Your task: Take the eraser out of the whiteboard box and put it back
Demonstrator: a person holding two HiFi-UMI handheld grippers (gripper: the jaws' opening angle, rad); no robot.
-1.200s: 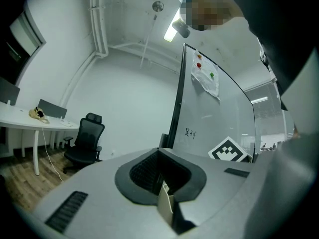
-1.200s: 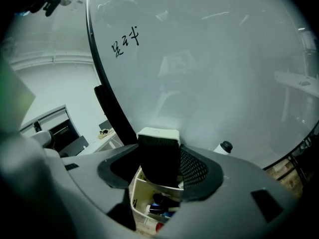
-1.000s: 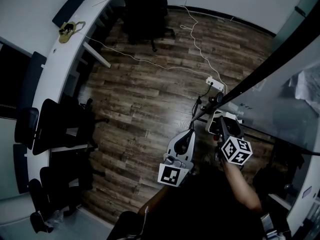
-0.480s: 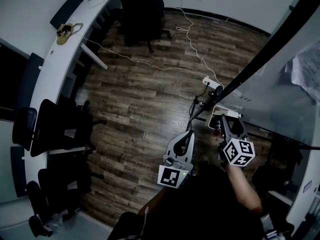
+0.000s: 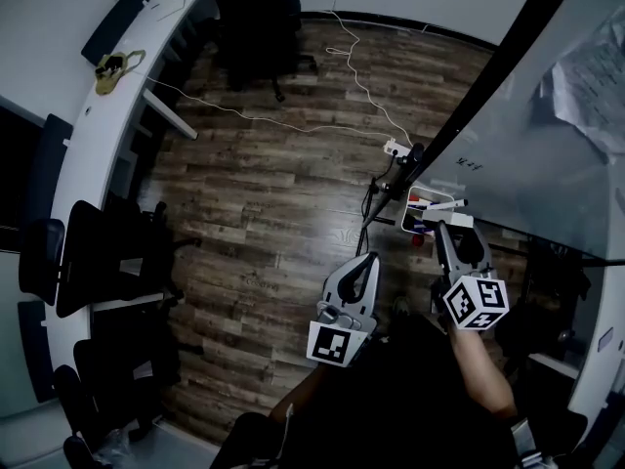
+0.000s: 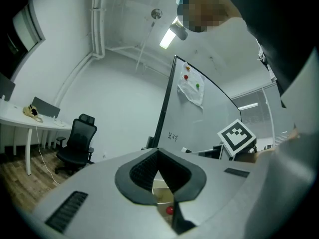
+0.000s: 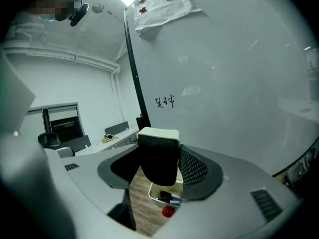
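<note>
My right gripper (image 5: 450, 227) is shut on the eraser (image 7: 158, 154), a block with a white top and a black felt body, upright between its jaws. It hangs above the white whiteboard box (image 7: 158, 193), which hangs at the foot of the whiteboard (image 7: 224, 83) and holds markers and a red round thing (image 7: 168, 211). In the head view the eraser (image 5: 448, 219) shows white at the gripper's tip, just beside the box (image 5: 418, 209). My left gripper (image 5: 368, 261) is to the left of the box, jaws together with nothing between them. The box (image 6: 160, 185) shows below its tips.
The whiteboard (image 5: 527, 135) slants across the right on a black stand. A power strip (image 5: 394, 149) and white cable lie on the wooden floor. A long white desk (image 5: 107, 115) and black chairs (image 5: 98, 252) line the left side.
My right gripper has risen with the eraser, away from the box and toward the whiteboard. The left gripper has shifted a little.
</note>
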